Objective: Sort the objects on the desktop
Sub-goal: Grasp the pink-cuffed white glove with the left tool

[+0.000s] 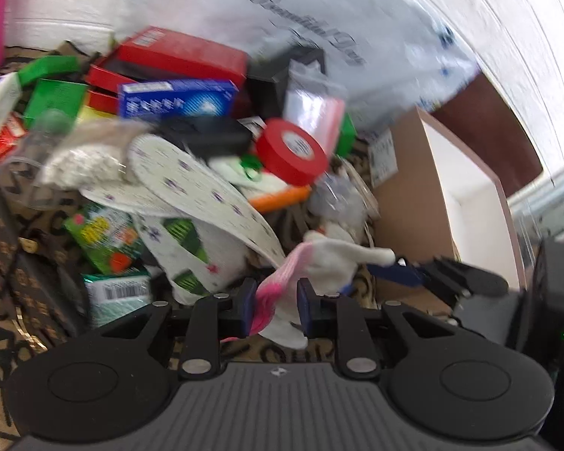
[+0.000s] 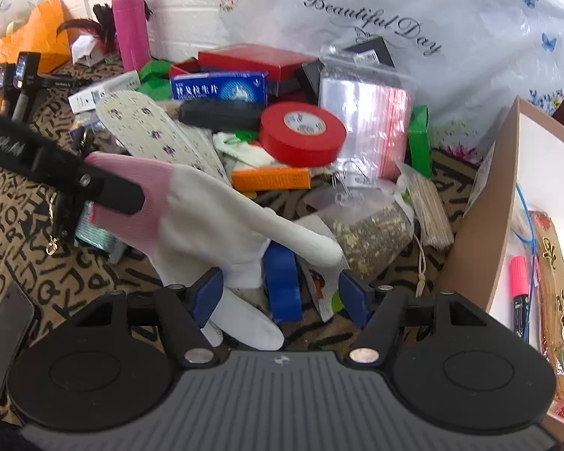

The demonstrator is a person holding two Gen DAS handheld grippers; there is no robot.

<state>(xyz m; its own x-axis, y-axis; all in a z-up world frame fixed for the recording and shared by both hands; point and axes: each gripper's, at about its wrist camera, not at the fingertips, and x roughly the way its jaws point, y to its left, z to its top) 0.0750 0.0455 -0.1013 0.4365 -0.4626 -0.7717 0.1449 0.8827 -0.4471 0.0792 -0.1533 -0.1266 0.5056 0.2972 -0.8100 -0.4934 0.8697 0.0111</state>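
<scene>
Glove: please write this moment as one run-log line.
left hand-held gripper: shut on glove cuff | right hand-held gripper: open around fingers | box: beside

A white knit glove with a pink cuff (image 2: 222, 221) is held up over the letter-patterned worktop (image 2: 34, 233), its cuff clamped in the left hand-held gripper (image 1: 272, 306) and its fingers hung between the parted jaws of the right hand-held gripper (image 2: 278, 297). Behind the glove a pile is heaped: a round red roll of tape (image 2: 302, 133) is set on top, with a flat flower-printed insole (image 2: 158, 137) to its left, a clear stack of zip bags (image 2: 364, 120) to its right and a blue rectangular carton (image 2: 220, 90) behind it. An open cardboard box (image 2: 507, 173) is stood at the right edge, with a pink marker pen (image 2: 519, 293) laid inside it.
</scene>
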